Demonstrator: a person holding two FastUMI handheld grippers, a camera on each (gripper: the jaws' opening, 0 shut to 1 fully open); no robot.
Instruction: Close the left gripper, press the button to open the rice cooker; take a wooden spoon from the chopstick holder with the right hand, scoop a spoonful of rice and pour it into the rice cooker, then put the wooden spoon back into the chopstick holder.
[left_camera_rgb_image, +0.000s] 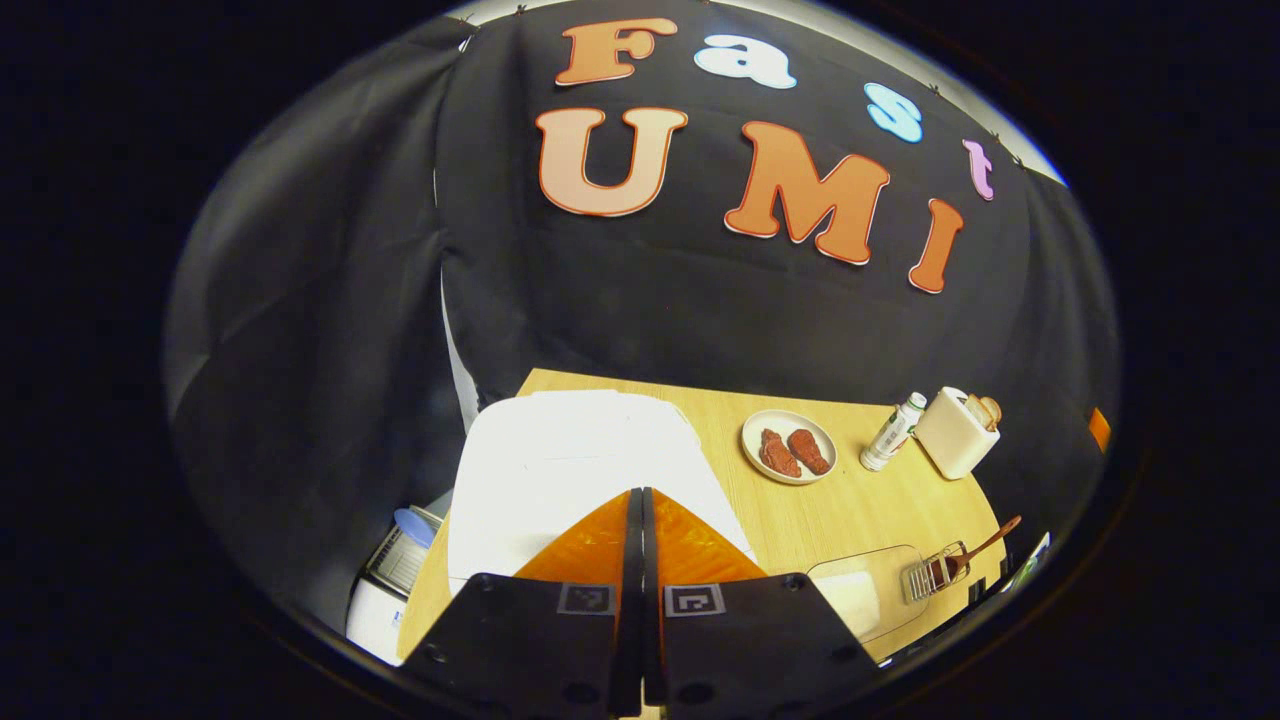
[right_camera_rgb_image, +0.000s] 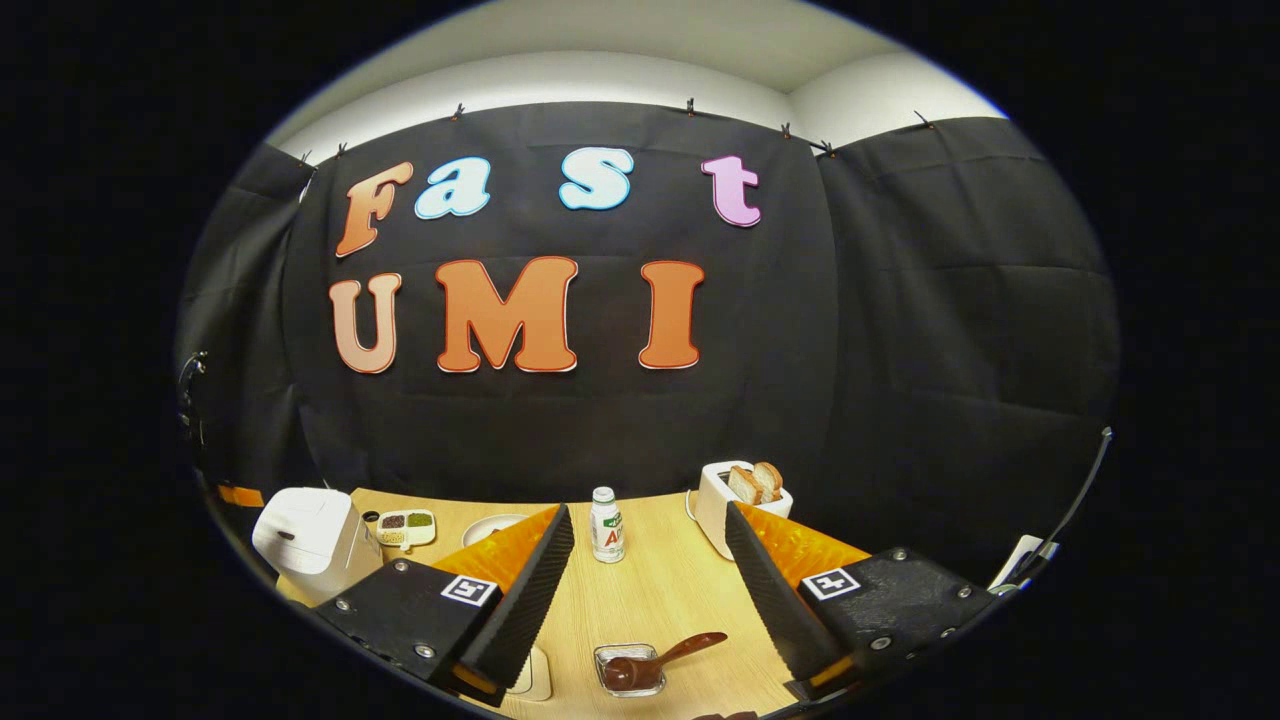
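Left claw (left_camera_rgb_image: 640, 500) closed over rice cooker (left_camera_rgb_image: 560, 470), right claw (right_camera_rgb_image: 650, 560) spread

Each tool (left_camera_rgb_image: 641, 600) (right_camera_rgb_image: 650, 590) has black bodies with screws, square black-and-white markers, and ribbed inner finger faces.

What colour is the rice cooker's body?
White. The boxy rice cooker with its closed lid shows best in the right gripper view, at the table's left end.
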